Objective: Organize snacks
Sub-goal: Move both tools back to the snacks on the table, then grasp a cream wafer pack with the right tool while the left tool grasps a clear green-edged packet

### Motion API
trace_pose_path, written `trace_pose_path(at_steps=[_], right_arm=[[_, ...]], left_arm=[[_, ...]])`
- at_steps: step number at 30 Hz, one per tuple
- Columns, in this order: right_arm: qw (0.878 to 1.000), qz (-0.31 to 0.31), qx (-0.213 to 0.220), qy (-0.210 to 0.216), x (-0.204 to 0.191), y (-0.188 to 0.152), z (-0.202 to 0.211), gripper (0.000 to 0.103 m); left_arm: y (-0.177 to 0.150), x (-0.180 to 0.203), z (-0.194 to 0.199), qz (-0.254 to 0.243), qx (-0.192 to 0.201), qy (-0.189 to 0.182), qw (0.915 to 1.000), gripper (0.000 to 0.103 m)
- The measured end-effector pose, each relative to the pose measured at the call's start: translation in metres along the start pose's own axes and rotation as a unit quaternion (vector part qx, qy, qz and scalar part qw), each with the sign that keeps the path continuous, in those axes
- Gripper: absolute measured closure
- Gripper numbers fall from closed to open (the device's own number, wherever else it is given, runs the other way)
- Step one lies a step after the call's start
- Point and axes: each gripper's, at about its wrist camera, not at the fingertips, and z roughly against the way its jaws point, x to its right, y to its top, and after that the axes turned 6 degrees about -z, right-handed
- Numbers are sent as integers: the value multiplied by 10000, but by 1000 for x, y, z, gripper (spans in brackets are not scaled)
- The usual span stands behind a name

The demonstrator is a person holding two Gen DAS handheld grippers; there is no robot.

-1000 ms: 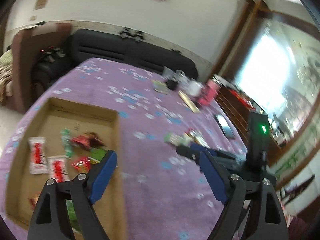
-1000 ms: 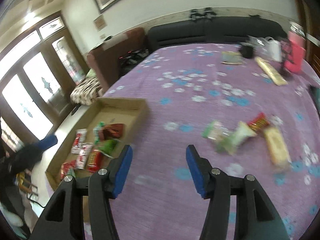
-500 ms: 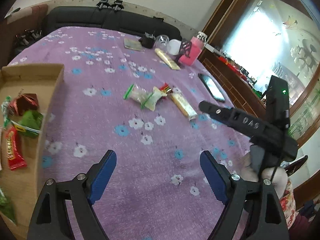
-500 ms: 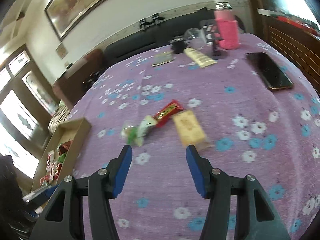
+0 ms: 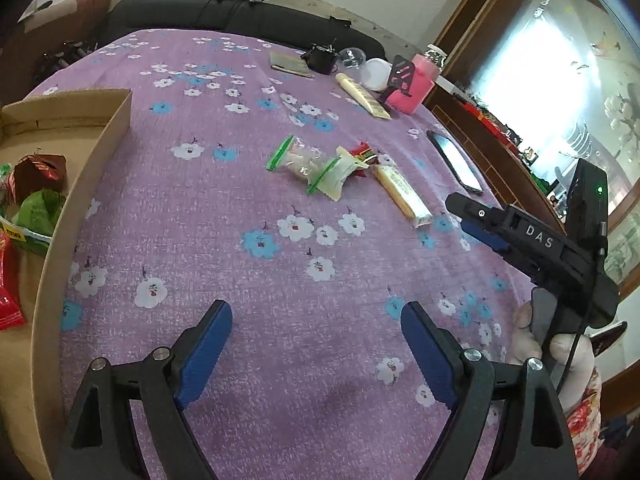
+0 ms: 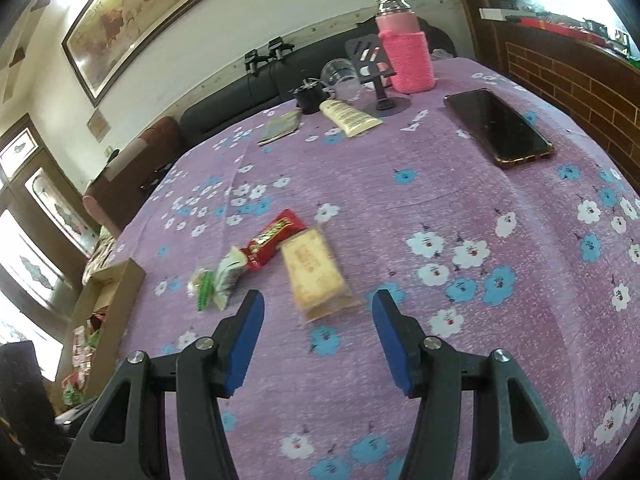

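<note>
Several loose snacks lie mid-table on the purple floral cloth: a yellow cracker pack (image 6: 316,276) (image 5: 402,194), a red bar (image 6: 274,238) (image 5: 362,154), and two green-edged white packets (image 5: 338,176) (image 5: 298,158) (image 6: 224,276). A cardboard box (image 5: 90,160) (image 6: 116,308) at the left holds several snacks. My right gripper (image 6: 318,312) is open and empty, just in front of the cracker pack; it also shows in the left wrist view (image 5: 476,224). My left gripper (image 5: 316,338) is open and empty above bare cloth, well short of the snacks.
A black phone (image 6: 498,128) (image 5: 456,162) lies at the right. At the far end stand a pink bottle (image 6: 406,54) (image 5: 414,84), a phone stand (image 6: 374,66), a cream tube (image 6: 348,118) (image 5: 362,94), a clear cup (image 6: 342,76) and a booklet (image 6: 280,128). A sofa is behind the table.
Both grippers swung right from the box toward the loose snacks. The right gripper came close to the cracker pack. Both stayed open.
</note>
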Motion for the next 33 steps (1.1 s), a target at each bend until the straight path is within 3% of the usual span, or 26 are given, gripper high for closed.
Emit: trace_pose_path(at_steps=[7, 11, 18, 26, 29, 33], right_arm=[[9999, -4, 105, -107, 5, 2, 0, 48], [9998, -86, 129, -104, 9, 3, 1, 48], [9997, -4, 196, -157, 6, 1, 4, 48], [9988, -393, 278, -25, 19, 7, 10, 48], [9972, -714, 112, 192, 28, 17, 9, 48], [9986, -442, -197, 232, 18, 32, -3, 48]], left_arm=[[3, 6, -7, -84, -69, -64, 9999, 1], [3, 5, -7, -56, -60, -85, 9999, 1], [4, -6, -3, 224, 50, -451, 9987, 1], [5, 0, -6, 9, -74, -338, 9994, 1], [4, -3, -6, 72, -31, -397, 9992, 1], [4, -4, -5, 120, 32, -420, 9990, 1]])
